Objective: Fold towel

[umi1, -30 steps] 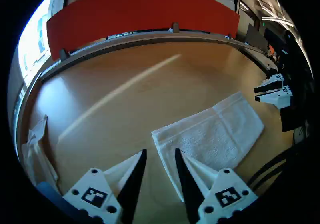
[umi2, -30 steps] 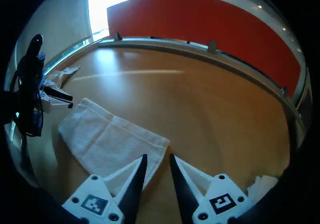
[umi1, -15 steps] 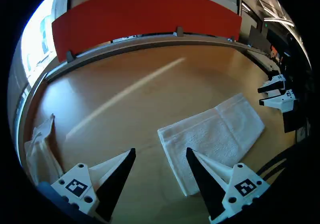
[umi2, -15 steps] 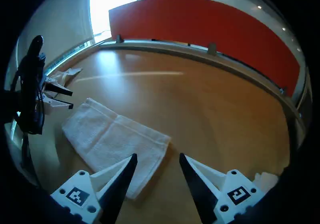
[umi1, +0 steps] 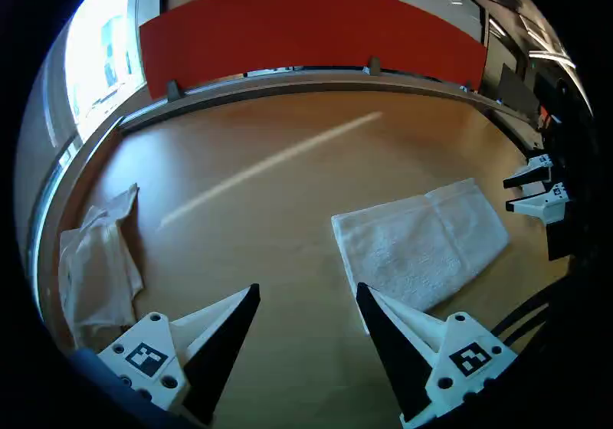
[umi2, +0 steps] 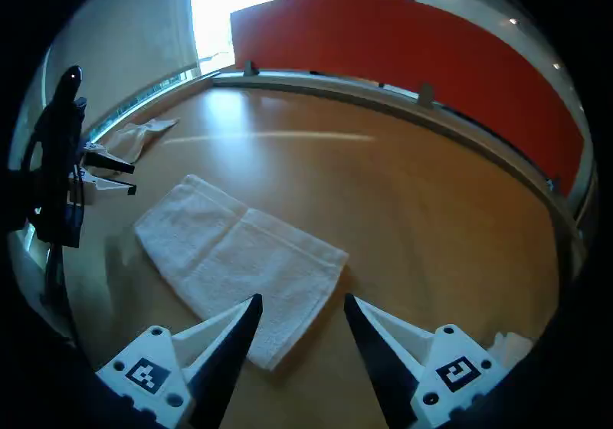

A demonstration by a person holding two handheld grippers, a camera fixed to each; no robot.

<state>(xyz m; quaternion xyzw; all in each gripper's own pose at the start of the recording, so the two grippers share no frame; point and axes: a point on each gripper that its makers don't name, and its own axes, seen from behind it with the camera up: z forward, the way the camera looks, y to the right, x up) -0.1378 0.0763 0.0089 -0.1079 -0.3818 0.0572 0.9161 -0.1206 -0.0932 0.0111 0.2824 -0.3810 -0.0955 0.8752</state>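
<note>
The towel [umi1: 423, 239] lies flat on the wooden tabletop [umi1: 253, 222], folded into a long white rectangle with a fold line across it. It is well short of the far edge, where a red panel [umi1: 306, 31] stands along a grey rail.

In the left gripper view, the left gripper [umi1: 306, 289] has its jaws spread wide and holds nothing. Bare wood shows in the gap between its black-tipped fingers. The towel is off to the right of that gap, and its near corner passes behind the right-hand finger. Whether that finger touches the towel cannot be told. At the towel's far short end is the right gripper [umi1: 536, 191], close to the right edge of the tabletop. It is apart from the towel, with a clear gap between its fingers.

In the right gripper view, the right gripper's jaws are just as wide and also empty. The towel runs away to the left from them. Its near corner sits low in the gap between the fingers, and the left-hand finger overlaps its long near side. The rest of the gap shows bare wood.

A crumpled cloth [umi1: 96, 264] lies by the left edge of the tabletop, well apart from the towel.
</note>
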